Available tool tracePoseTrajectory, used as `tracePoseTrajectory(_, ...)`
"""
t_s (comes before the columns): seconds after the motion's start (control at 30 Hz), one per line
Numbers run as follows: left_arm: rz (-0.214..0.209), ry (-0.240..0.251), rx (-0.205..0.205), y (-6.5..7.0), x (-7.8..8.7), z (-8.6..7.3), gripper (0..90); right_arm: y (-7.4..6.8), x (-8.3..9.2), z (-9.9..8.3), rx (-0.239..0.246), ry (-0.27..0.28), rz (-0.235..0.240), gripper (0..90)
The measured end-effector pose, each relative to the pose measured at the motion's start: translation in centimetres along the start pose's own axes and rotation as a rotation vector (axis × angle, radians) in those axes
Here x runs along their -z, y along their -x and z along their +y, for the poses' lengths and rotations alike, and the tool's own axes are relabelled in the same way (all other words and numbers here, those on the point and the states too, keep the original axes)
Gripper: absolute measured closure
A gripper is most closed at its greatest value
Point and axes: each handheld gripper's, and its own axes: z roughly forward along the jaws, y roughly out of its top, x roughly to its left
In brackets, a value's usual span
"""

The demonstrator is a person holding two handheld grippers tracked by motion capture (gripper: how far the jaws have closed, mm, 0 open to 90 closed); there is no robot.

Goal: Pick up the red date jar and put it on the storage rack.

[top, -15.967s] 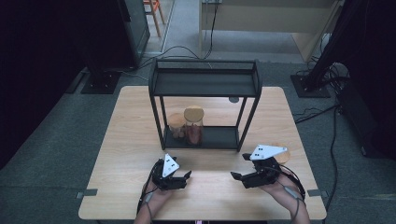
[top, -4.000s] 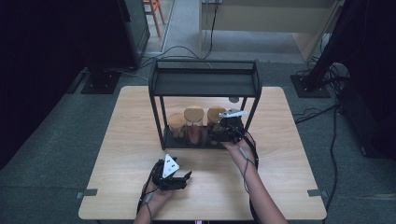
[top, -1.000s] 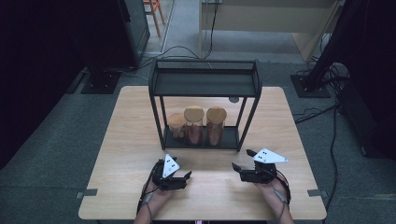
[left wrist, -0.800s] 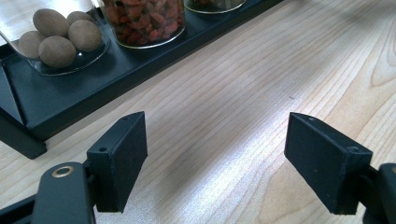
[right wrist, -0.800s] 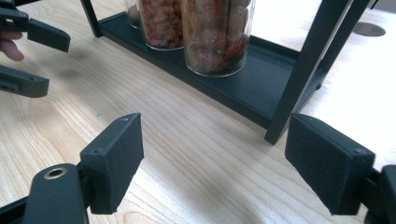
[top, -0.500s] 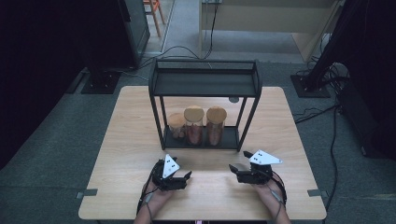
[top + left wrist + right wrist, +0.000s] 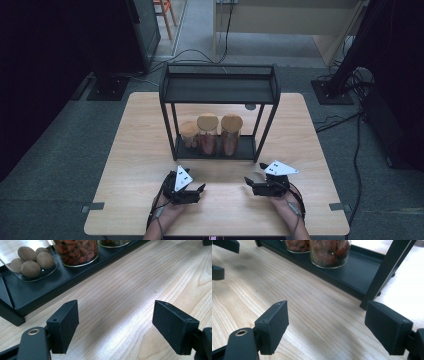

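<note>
A black two-shelf rack (image 7: pixel 218 90) stands at the middle of the wooden table (image 7: pixel 135 150). Three cork-lidded glass jars sit in a row on its lower shelf: a short one with brown nuts (image 7: pixel 189 134) (image 7: pixel 30 261), a middle one with red dried berries (image 7: pixel 207 134) (image 7: pixel 76 252), and a right one (image 7: pixel 231 134) (image 7: pixel 329 252). My left gripper (image 7: pixel 192 183) (image 7: pixel 115 315) rests on the table in front of the rack, open, with only bare wood between its jaws. My right gripper (image 7: pixel 254 177) (image 7: pixel 327 315) lies near the rack's front right leg (image 7: pixel 384 275), also open and holding nothing.
The rack's top shelf (image 7: pixel 218 75) is bare. Bare wood lies to the left and right of the rack. Cables (image 7: pixel 345 120) and dark equipment stands (image 7: pixel 107 85) are on the floor beyond the table.
My right gripper has drifted slightly left and toward the front edge. The left gripper and the jars have stayed put.
</note>
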Motion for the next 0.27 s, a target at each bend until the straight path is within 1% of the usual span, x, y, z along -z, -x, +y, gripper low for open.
tracePoseTrajectory(0.13,0.000,0.001,0.003,0.01,0.00,0.00,21.5,0.00,-0.14,-0.07,0.000,-0.010,0.000,19.0)
tracePoseTrajectory(0.27,-0.001,0.001,0.004,0.00,-0.01,0.00,21.6,-0.11,-0.09,-0.05,0.007,-0.003,0.005,19.0)
